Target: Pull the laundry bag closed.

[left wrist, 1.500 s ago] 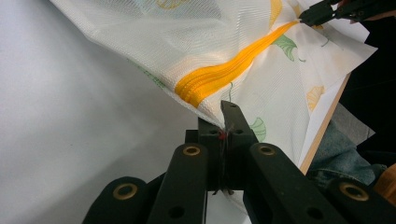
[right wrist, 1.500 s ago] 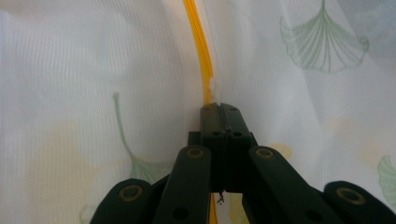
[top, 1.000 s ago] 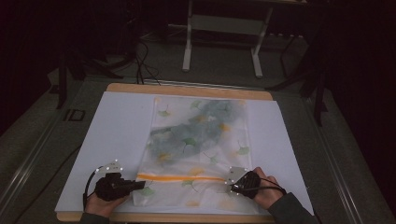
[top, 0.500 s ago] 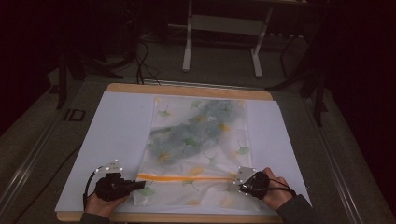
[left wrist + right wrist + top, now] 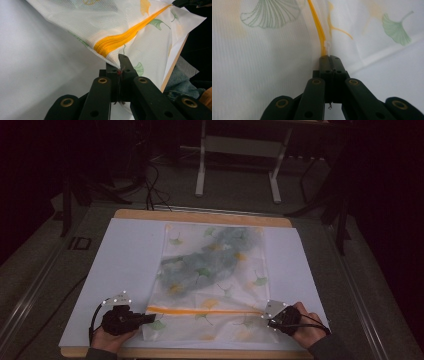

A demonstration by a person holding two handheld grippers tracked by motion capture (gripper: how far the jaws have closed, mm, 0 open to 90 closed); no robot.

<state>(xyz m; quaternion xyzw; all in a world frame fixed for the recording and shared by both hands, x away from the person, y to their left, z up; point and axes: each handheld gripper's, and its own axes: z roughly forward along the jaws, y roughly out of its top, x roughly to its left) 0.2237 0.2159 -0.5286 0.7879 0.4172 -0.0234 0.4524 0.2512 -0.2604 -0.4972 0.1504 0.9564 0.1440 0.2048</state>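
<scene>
A white mesh bag (image 5: 212,280) printed with ginkgo leaves lies flat at the tabletop's (image 5: 125,250) centre. The left tongs (image 5: 150,318), at 8 o'clock, pinch its edge by the orange zipper (image 5: 205,310); the right tongs (image 5: 269,322), at 4 o'clock, seemingly clamp the zipper's pull (image 5: 327,46).

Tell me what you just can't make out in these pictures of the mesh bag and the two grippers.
- What's inside the mesh bag: grey-green shape, blurred by fabric, high view.
- Zipper pull: blurred; right gripper jaws hide their grip.
- Bag edge in left gripper: hidden between shut jaws.
</scene>
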